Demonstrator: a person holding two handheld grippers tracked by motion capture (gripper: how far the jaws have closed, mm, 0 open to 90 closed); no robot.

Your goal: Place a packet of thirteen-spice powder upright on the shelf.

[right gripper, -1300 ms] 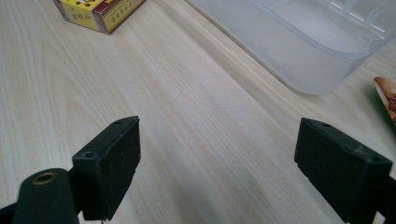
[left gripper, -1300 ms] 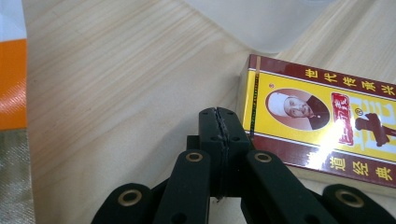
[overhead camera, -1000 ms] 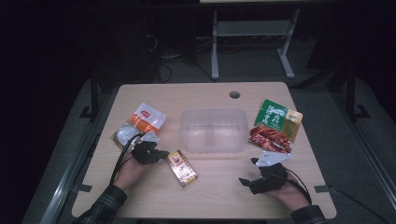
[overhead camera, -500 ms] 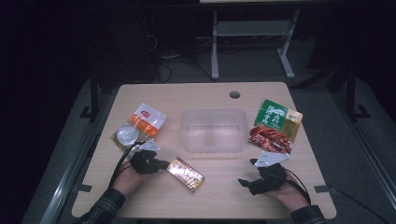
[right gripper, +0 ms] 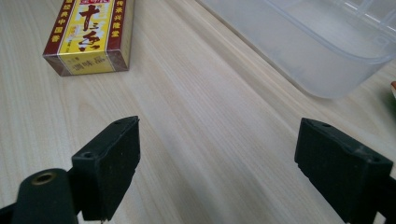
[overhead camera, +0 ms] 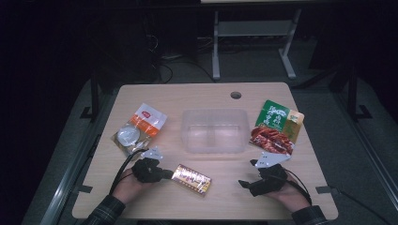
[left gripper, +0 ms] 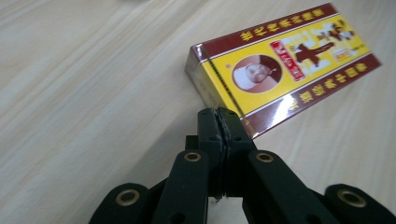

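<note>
So the left gripper has its jaws pinched right together, tips at the near edge of the yellow and red box. From the left gripper view it looks like they're just butting against the box's edge with nothing between them, though I can't really tell if they actually touch it. The box lies flat on the table, close to the front edge and a bit left of the middle.

The right gripper sits near the front right corner with its jaws spread wide, bare wood between them, the box well off ahead of it and the clear plastic tub off to one side.

The tub is in the middle of the table. An orange and white packet lies towards the left edge, and a green and red food pouch sits by the right edge, just beside the tub.
</note>
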